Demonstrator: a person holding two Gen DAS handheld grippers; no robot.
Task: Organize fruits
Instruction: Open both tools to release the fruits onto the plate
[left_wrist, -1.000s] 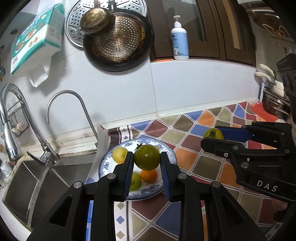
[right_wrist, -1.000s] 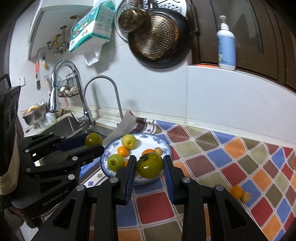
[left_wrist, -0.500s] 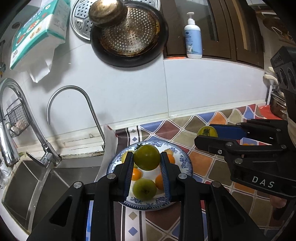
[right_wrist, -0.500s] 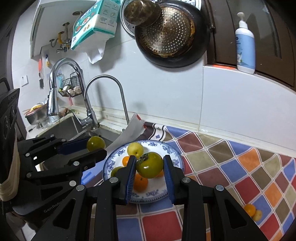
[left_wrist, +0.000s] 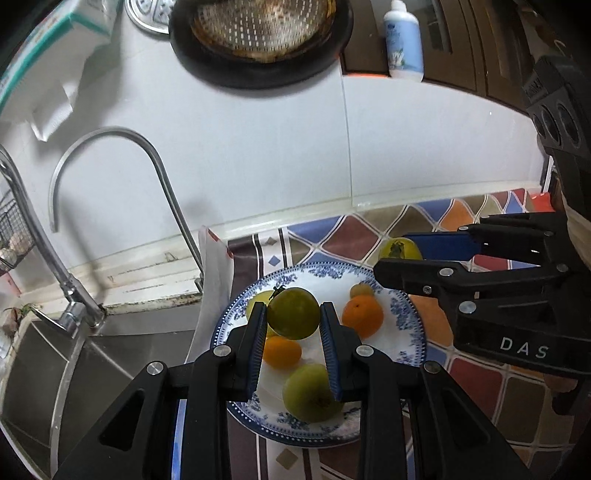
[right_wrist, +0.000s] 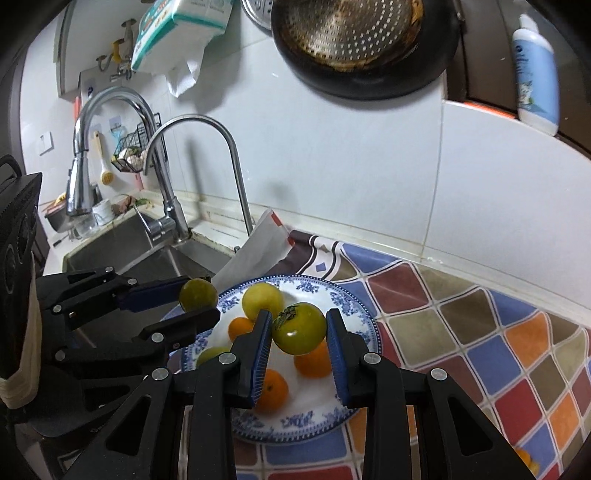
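1. Carrying two green tomatoes toward the plate at once, one in each tool: by the look of it, the delivery step of gathering fruit onto the blue-patterned dish.
2. Clamping the left gripper on a green tomato, fingers pressed against both its sides, hanging above the near-left part of the plate.
3. Clamping the right gripper on a second green tomato, stalk end turned to the left, hovering over the plate's middle.
4. Already lying on the plate: oranges, a pale yellow fruit and another green fruit, leaving bare white patches between them.
5. Sitting apart on the checked cloth at the far right edge: at least one small orange fruit, probably yet to be collected.
6. Calling next, most likely, for lowering each tomato into a bare patch and parting the fingers gently, one tool at a time, avoiding knocking the round fruit already there or bumping the two tools together.
7. Reading "DAS" in white letters on the right tool's body in the left view.
8. Failing to read the print on the tissue pack and on the pump bottle: too blurred.
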